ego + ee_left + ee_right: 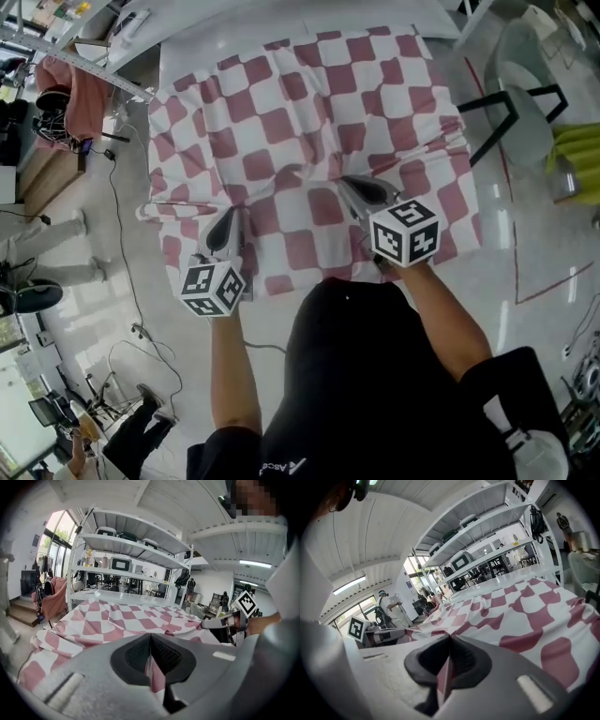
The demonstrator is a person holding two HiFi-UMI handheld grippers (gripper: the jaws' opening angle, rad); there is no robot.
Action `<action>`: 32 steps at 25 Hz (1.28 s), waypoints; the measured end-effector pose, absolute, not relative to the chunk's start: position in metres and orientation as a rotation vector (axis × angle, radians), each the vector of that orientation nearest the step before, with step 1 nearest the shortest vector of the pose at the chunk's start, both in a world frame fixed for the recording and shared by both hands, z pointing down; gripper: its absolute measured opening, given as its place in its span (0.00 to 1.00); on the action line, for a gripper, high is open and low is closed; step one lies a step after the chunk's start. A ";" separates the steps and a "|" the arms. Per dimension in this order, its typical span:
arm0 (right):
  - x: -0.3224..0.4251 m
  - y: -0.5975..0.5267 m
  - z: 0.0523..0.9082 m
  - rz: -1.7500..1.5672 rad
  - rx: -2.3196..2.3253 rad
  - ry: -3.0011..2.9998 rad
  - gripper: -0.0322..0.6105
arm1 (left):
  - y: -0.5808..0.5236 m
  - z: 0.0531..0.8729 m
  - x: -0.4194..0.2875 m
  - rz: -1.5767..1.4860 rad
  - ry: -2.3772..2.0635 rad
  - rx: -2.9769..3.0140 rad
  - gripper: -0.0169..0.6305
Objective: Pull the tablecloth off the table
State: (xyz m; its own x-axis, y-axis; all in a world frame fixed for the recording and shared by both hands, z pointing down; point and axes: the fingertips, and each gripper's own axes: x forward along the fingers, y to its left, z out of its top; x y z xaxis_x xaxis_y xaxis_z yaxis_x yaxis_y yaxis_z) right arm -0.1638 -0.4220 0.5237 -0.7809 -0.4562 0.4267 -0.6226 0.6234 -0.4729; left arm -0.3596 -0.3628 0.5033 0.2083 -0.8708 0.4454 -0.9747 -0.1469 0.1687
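Note:
A pink and white checked tablecloth covers most of a white table, rumpled and hanging over the near edge. My left gripper is shut on a fold of the tablecloth near its front left part. My right gripper is shut on another fold toward the front middle. In the left gripper view the tablecloth runs into the closed jaws, and the right gripper shows at the right. In the right gripper view the tablecloth is pinched the same way, with the left gripper at the left.
A grey chair stands right of the table. Left of it are a pink armchair, cables on the floor and a person's legs. White shelving rises beyond the far end. A person stands in the background.

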 end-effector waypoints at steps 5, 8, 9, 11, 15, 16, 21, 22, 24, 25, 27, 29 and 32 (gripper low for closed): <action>-0.161 -0.395 0.507 0.898 0.862 -2.637 0.06 | -0.337 0.483 -0.359 0.187 -1.737 2.076 0.04; -0.161 -0.382 0.495 0.894 0.886 -2.675 0.06 | -0.322 0.468 -0.359 0.141 -1.749 2.131 0.04; -0.161 -0.376 0.489 0.889 0.895 -2.692 0.06 | -0.317 0.462 -0.360 0.128 -1.751 2.156 0.04; -0.163 -0.364 0.478 0.871 0.917 -2.727 0.06 | -0.304 0.449 -0.361 0.086 -1.750 2.203 0.04; -0.162 -0.331 0.454 0.805 0.995 -2.799 0.06 | -0.269 0.423 -0.361 -0.027 -1.723 2.294 0.04; -0.159 -0.321 0.448 0.784 1.024 -2.819 0.06 | -0.260 0.416 -0.360 -0.047 -1.717 2.317 0.04; -0.156 -0.256 0.407 0.657 1.106 -2.911 0.06 | -0.198 0.379 -0.372 -0.145 -1.714 2.380 0.04; -0.157 -0.243 0.397 0.623 1.115 -2.924 0.06 | -0.185 0.371 -0.374 -0.170 -1.711 2.394 0.04; -0.155 -0.219 0.381 0.583 1.154 -2.939 0.06 | -0.161 0.356 -0.374 -0.204 -1.697 2.434 0.04; -0.153 -0.207 0.374 0.577 1.176 -2.945 0.06 | -0.148 0.350 -0.373 -0.215 -1.690 2.453 0.04; -0.147 -0.185 0.363 0.579 1.214 -2.961 0.06 | -0.122 0.338 -0.370 -0.241 -1.674 2.487 0.04; -0.142 -0.163 0.350 0.578 1.238 -2.981 0.06 | -0.101 0.324 -0.367 -0.273 -1.663 2.514 0.04; -0.133 -0.121 0.329 0.566 1.244 -3.027 0.06 | -0.066 0.303 -0.356 -0.324 -1.659 2.544 0.04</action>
State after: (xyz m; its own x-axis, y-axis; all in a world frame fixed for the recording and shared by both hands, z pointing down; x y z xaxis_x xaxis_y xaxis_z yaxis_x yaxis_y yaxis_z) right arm -0.1334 -0.1211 0.3290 -0.7054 -0.7079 -0.0364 -0.6470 0.6640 -0.3749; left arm -0.3562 -0.0658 0.3025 0.3885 -0.9124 -0.1291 -0.8938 -0.4072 0.1880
